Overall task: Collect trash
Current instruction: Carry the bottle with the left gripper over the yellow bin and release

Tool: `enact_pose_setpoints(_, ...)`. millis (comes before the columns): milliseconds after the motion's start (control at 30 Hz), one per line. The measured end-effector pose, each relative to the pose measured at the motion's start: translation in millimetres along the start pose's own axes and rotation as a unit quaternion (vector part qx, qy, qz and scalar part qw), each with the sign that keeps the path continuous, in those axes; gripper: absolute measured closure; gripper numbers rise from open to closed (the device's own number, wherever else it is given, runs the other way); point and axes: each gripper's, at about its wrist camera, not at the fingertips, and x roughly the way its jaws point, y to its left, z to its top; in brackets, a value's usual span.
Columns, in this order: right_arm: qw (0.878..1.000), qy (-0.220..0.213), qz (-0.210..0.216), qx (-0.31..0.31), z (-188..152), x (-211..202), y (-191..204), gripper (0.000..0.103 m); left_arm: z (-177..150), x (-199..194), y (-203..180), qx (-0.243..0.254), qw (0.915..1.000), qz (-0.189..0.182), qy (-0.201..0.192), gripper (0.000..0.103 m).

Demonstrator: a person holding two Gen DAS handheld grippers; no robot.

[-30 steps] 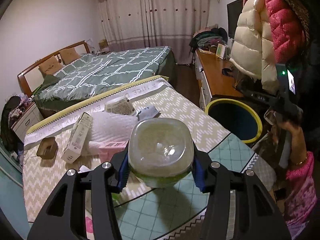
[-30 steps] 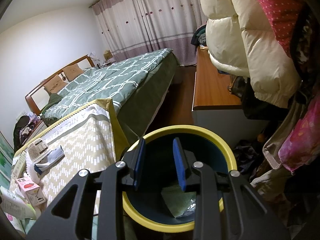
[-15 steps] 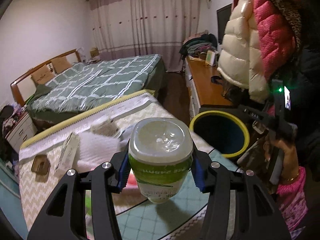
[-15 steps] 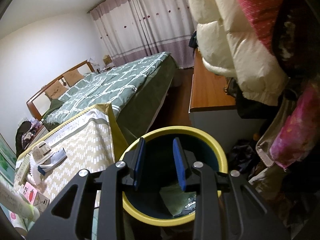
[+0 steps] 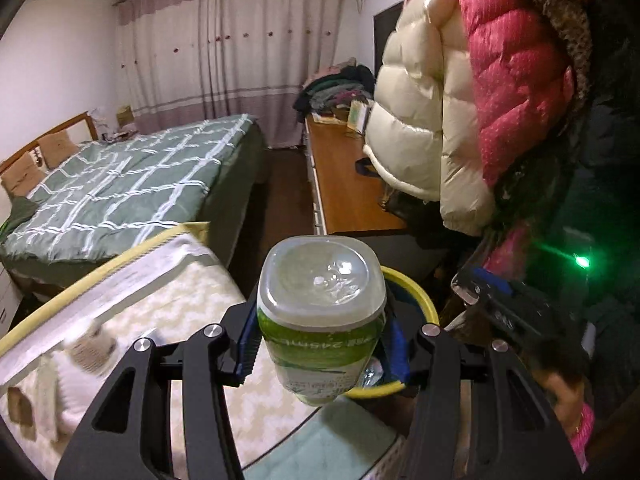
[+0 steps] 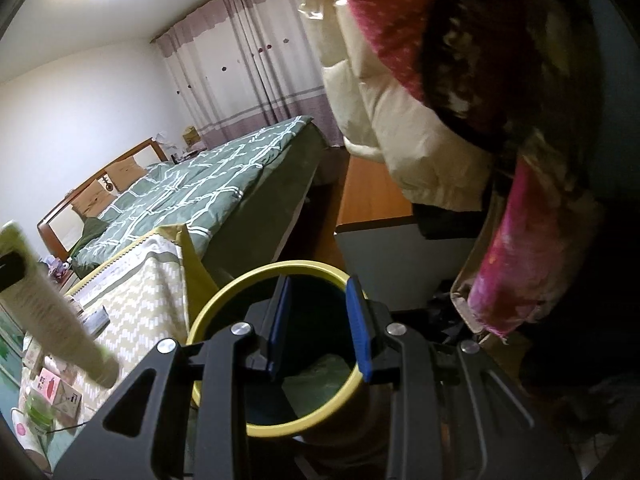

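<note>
Left tongs point(image 5: 322, 346) clamped on a green-labelled bottle point(image 5: 320, 320), blue pads against its 2 sides, its long axis tilted, base toward the lens, neck end low and forward. The bin point(image 5: 416, 304), yellow-rimmed, lies just beyond and slightly right of the bottle; whether the bottle already overhangs the rim is probably not settled by this view. Right tongs point(image 6: 318, 326) stand apart and empty, poised above the bin mouth point(image 6: 224, 308). The left hand carries the load; its tongs pitch downward over the bench point(image 5: 168, 292) edge.
</note>
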Motion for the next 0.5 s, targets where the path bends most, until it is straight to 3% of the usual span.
enact_pose_setpoints(233, 1.0, 0.014, -0.012, 0.006, -7, 12, -18, 0.073, -5, 93, -27, -0.006, 0.9977, -0.014, 0.066, 0.052)
enact_pose_setpoints(433, 0.999, 0.02, -0.022, 0.012, -8, 17, -24, 0.069, -30, 142, -29, -0.01, 0.9921, -0.013, 0.125, 0.051)
enact_pose_setpoints(467, 0.999, 0.02, -0.024, 0.012, -9, 17, -24, 0.068, -33, 149, -29, -0.011, 0.9908, -0.013, 0.134, 0.051)
enact_pose_setpoints(500, 0.999, 0.02, -0.025, 0.012, -9, 16, -24, 0.068, -36, 152, -28, -0.012, 0.99, -0.009, 0.14, 0.043)
